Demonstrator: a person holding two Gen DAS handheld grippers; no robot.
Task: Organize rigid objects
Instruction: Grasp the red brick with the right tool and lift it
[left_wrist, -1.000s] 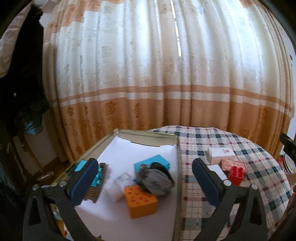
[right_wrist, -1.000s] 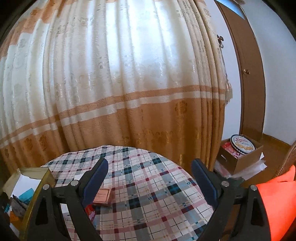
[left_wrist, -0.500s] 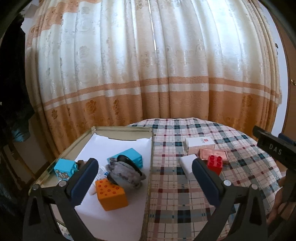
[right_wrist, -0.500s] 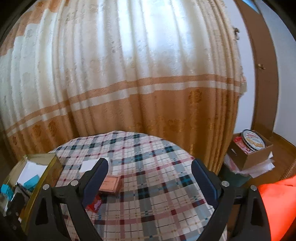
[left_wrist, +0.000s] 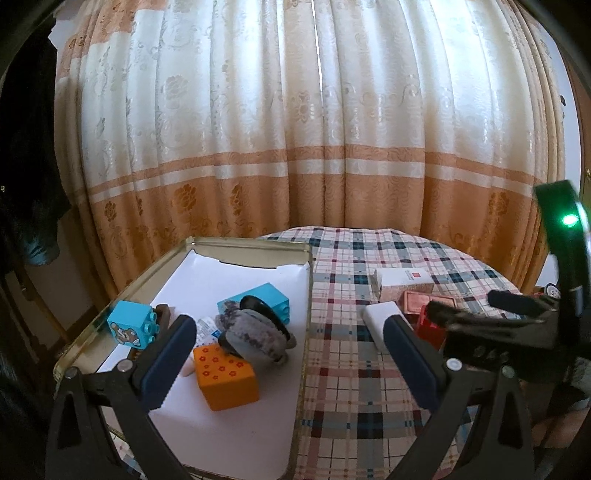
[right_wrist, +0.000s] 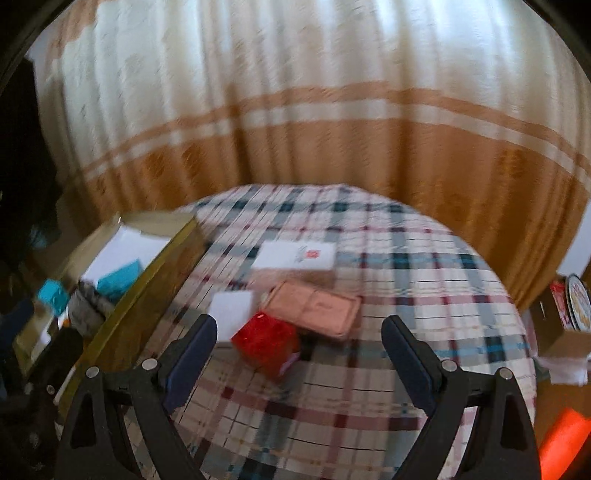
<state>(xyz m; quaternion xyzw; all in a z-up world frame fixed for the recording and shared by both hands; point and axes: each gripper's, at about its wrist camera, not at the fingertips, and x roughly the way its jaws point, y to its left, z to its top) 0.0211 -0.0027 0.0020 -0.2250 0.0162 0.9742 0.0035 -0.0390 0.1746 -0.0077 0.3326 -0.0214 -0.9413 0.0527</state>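
Since 1 second back, right gripper (right_wrist: 299, 347) has swung down toward the table; red block (right_wrist: 266, 341), earlier hidden behind its left finger, now lies between the 2 fingers, nearer the left one, untouched. Jaws wide but closing. Block sits on the plaid tablecloth (right_wrist: 406, 280), a corner toward the camera, no clear long axis; picture blurred. Left gripper (left_wrist: 288, 354) hangs wide apart, empty, over the tray (left_wrist: 110, 306).

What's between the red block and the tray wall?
Only the small white box, beside the red block; plaid cloth runs to the tray wall. Right wrist view.
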